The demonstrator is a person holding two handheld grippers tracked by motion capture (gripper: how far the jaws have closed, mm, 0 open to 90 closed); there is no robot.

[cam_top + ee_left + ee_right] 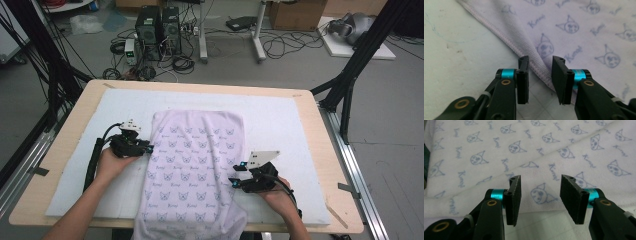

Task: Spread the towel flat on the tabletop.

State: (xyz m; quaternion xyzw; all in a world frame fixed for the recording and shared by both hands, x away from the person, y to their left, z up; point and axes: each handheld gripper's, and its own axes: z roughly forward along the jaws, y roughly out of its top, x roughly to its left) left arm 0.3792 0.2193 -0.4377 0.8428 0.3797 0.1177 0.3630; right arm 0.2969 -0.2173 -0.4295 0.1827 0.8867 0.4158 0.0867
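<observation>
Printed cloth (197,165) between both tools, left tool (540,75) open astride hem, right tool (540,197) open at edge

Before you lies a pale lilac towel (195,165) printed with blue cat faces and script, spread on a white mat (280,115) over a light wood tabletop (327,165), flanked by your black tongs with turquoise bands.

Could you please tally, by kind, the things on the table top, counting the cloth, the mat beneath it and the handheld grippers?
Printed lilac cloth: 1
White mat under the cloth: 1
Handheld grippers: 2, the left gripper at the cloth's left edge and the right gripper at its right edge, both with jaws apart
Total: 4
</observation>
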